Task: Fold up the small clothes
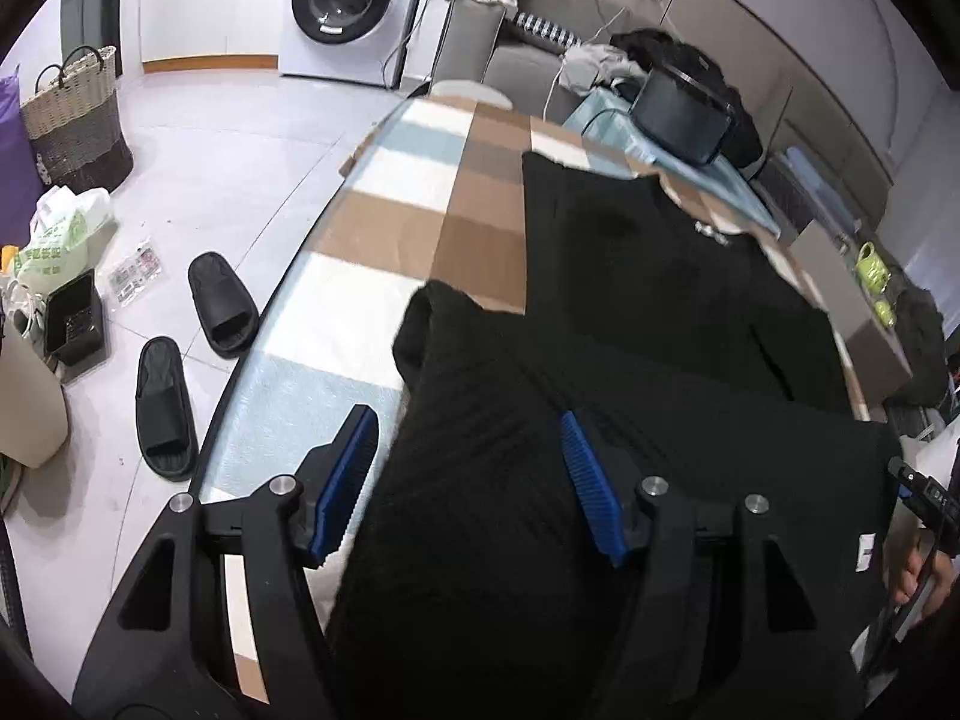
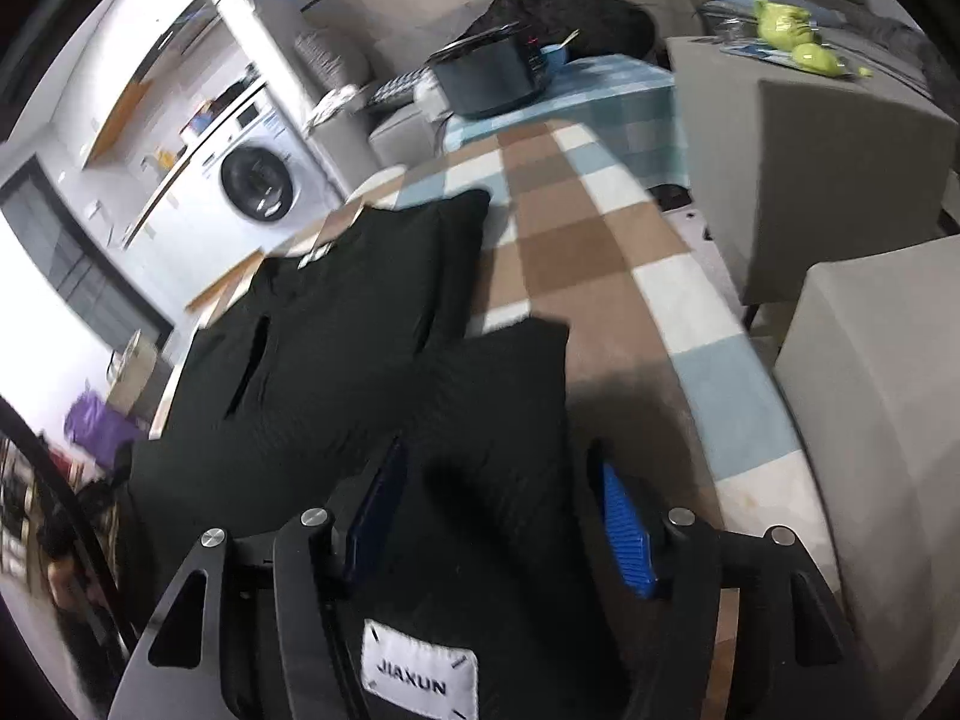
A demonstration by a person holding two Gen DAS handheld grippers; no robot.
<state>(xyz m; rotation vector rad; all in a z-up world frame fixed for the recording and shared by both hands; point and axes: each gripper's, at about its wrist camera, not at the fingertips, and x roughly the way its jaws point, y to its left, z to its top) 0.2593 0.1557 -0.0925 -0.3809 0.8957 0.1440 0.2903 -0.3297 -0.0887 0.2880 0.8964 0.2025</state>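
Both tools hang over the near end of a black garment that lies spread along the checked cloth of the desk. The left tool stands with its blue pads well apart: the garment runs up between them, the right pad lying over the fabric and the left pad off its edge, above bare cloth. Neither pad presses on anything that I can see, so I take it as open and empty. The right tool is likewise wide, its pads on either side of a fold of the same garment, with a white label close under it, between the arms; the fabric looks slack there, not pinched.

Just past the pads, the near part of the garment lies doubled over the rest, its folded edge ending a little way ahead of each tool. Beyond that the flat body of the garment stretches away, with a small slit showing in the right view and a pale tag at its far end. To my eye a lengthwise fold has just been laid down and let go, so the step in hand is the release between folds.

The next move, I judge, calls for both tools to find fresh edges, close on them together and carry them over evenly, keeping the layers square.

Farther off sit a dark cooker on the desk's far end, and a washing machine by the wall.
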